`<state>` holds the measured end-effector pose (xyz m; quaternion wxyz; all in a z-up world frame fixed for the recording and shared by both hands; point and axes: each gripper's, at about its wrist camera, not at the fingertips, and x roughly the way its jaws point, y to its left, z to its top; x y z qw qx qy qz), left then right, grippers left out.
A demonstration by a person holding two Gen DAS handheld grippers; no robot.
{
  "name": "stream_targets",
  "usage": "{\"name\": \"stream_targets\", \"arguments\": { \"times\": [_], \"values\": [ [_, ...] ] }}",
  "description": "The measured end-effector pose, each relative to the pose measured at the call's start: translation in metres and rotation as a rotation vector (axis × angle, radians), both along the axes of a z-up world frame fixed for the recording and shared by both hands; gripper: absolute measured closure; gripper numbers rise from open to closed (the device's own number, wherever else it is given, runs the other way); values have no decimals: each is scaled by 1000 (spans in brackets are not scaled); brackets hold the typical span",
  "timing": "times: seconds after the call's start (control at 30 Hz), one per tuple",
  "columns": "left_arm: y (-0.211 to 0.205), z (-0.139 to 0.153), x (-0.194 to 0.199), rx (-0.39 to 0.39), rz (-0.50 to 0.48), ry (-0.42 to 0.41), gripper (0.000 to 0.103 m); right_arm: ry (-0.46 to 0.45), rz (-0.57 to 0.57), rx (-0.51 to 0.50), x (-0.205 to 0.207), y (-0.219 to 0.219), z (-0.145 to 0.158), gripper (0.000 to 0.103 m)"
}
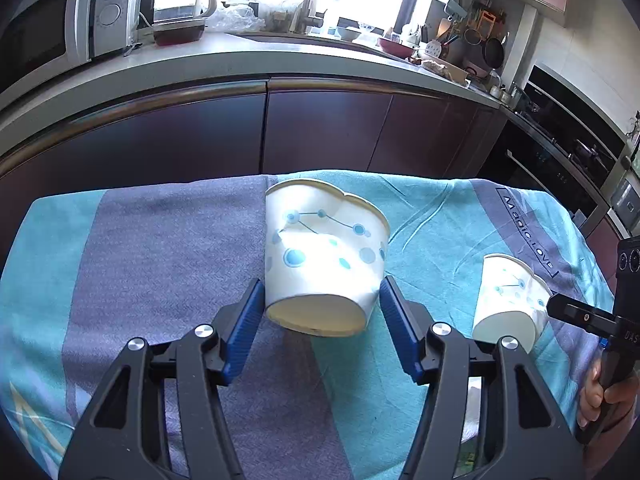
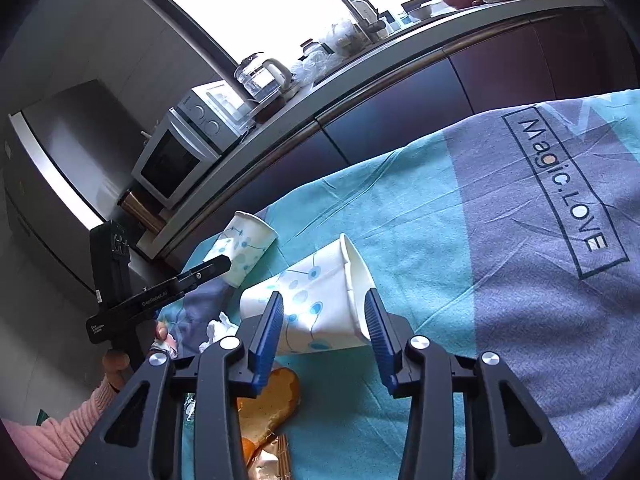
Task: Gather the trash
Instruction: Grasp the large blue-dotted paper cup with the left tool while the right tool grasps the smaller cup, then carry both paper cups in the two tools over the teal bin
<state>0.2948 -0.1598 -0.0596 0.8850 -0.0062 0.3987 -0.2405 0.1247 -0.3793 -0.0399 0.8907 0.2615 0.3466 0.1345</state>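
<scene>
A: Where's the dented paper cup (image 1: 324,256)?
B: Frame centre on the woven cloth (image 1: 160,248), tipped, base toward the camera, between the left gripper (image 1: 322,312)'s ribbed blue pads, apparently gripped.
A: The right gripper (image 2: 322,336)?
B: Straddling another cup (image 2: 316,300) lying sideways, rim pointing right.

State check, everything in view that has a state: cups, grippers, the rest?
left cup: tipped, base toward wrist camera, rim dented.
right cup: on its side, mouth squashed.
left gripper: jaws astride left cup; grip unclear.
right gripper: jaws astride right cup; grip unclear.
tissue: crumpled, loose on cloth.
microwave: door shut.
</scene>
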Motion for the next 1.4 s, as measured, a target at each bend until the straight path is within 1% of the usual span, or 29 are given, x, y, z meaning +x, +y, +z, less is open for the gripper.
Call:
{"name": "stream_targets", "arguments": {
  "times": [0.07,0.17,0.2,0.33,0.53,0.7,1.0,1.17,1.4],
  "values": [
    [1,1,-2,-3,0,-4,44,-3,11,2,0,2,0,73],
    [3,3,-6,-7,-2,-11,45,-11,22,16,0,1,2,88],
    [4,4,-8,-9,-3,-12,45,-12,23,23,0,1,2,89],
    [8,6,-15,-15,-8,-18,45,-21,37,26,0,4,3,91],
    [23,16,-27,-28,3,-32,45,-57,46,41,-3,9,11,96],
    [42,29,-49,-26,8,-70,45,-89,43,47,-4,16,21,100],
    [90,49,-101,-54,37,-125,45,-148,45,56,-14,34,40,100],
    [118,58,-130,-63,50,-144,45,-187,76,75,-25,54,50,100],
    [162,69,-170,-71,89,-173,45,-212,160,120,-34,101,53,100]
  ]
}}
